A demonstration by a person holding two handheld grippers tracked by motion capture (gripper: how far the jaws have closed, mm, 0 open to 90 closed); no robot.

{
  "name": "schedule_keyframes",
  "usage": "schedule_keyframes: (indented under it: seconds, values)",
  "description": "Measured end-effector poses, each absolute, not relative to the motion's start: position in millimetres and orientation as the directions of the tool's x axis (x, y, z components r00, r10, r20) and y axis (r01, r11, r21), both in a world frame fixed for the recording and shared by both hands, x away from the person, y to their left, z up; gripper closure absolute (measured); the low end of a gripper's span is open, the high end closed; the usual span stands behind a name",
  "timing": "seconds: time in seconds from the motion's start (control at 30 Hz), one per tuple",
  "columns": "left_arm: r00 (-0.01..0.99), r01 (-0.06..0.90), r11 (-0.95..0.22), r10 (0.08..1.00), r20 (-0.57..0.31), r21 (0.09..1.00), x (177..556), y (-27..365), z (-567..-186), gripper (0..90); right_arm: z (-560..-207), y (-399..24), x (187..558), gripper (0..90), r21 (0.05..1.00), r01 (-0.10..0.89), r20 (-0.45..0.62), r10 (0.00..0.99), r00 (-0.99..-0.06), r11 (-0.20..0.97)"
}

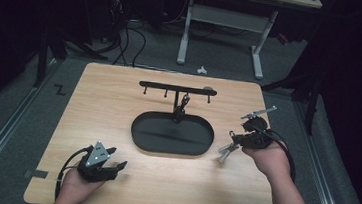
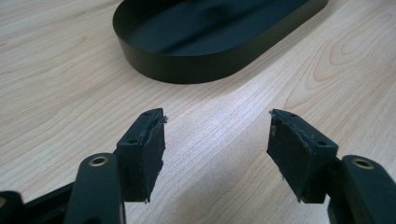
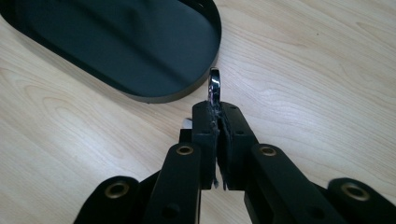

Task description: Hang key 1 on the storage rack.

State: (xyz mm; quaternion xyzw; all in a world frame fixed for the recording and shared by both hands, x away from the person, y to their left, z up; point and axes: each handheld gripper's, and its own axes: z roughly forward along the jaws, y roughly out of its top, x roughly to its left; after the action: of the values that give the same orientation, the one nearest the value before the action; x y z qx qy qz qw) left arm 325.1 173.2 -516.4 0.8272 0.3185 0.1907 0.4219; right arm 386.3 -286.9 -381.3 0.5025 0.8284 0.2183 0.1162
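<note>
I see one container on the worktop [image 1: 110, 185]: a black oval tray [image 1: 141, 139] near the middle, with a low wall and a dark floor. From its far side rises a black stand [image 1: 176, 87], a post carrying a crossbar with small pegs hanging from it. One dark item [image 1: 183, 108] hangs by the post over the tray's far edge; I cannot make out what it is. In both tool views the part of the tray floor I can see is bare.

I count one tray, one stand, one hanging item and two tools.

My left tool [image 1: 109, 163] sits at the near left of the worktop, well apart from the tray, which lies to its far right. In the left gripper view its jaws stand wide apart with only bare wood between the pads [image 2: 150, 154], so it is released and holds nothing.

My right tool [image 1: 232, 137] is at the right, just beside the tray's right end. In the right gripper view its jaws are pressed together on a thin shiny metal piece [image 3: 214, 86], whose rounded end sticks out past the tips toward the tray's wall, very close to it. In the high view, pale metal parts [image 1: 225, 151] hang below this tool on its near side, over the wood.
</note>
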Motion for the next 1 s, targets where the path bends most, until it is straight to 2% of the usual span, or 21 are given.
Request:
schedule_keyframes:
  seconds: [1.0]
  values:
    - [0.732,0.353,-0.444,0.679,0.052,0.824,325,171,-515,37.5,-348,-263,393,86.1,0.500,0.740,0.014,0.849,-0.528,0.451]
